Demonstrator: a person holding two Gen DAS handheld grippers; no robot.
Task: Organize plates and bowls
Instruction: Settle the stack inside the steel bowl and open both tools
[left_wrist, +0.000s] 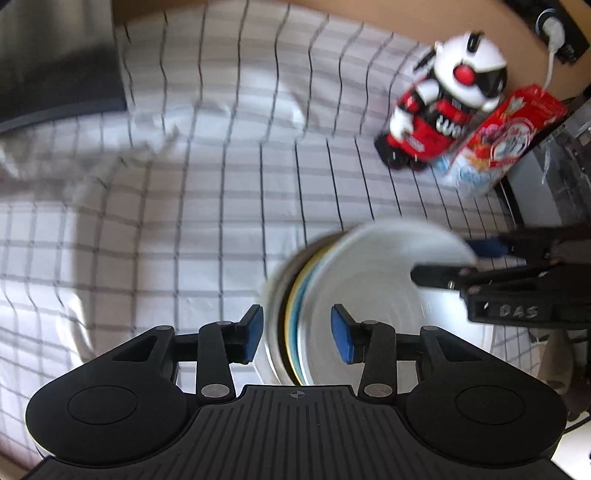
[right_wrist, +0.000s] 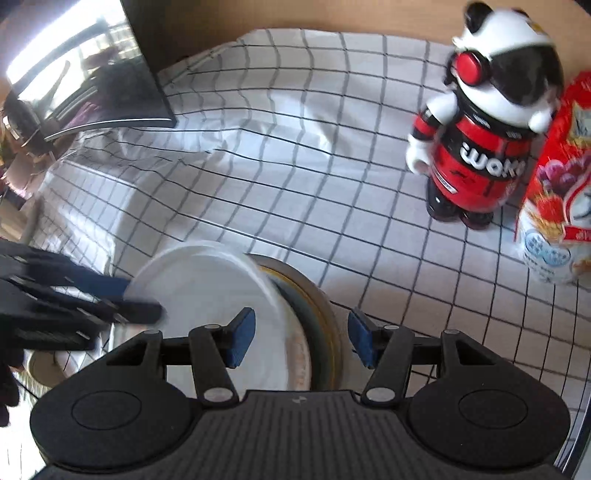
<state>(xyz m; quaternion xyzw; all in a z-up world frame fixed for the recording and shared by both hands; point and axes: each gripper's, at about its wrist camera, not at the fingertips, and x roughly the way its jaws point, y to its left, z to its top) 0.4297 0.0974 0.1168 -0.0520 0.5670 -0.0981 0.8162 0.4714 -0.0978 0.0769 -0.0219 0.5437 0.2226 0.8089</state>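
Note:
Several plates stand on edge as a stack on the checked cloth. A white plate faces the right, with a yellow-and-blue-rimmed plate and a grey one behind it. My left gripper is open, its blue pads either side of the stack's rims. My right gripper is open too, straddling the white plate and a gold-rimmed dark plate. Each gripper shows in the other's view: the right one and the left one each straddle the white plate's edge, touching it, grip unclear.
A red, white and black toy robot stands at the far right, next to a red snack bag. A dark monitor stands at the far left. The checked cloth covers the table.

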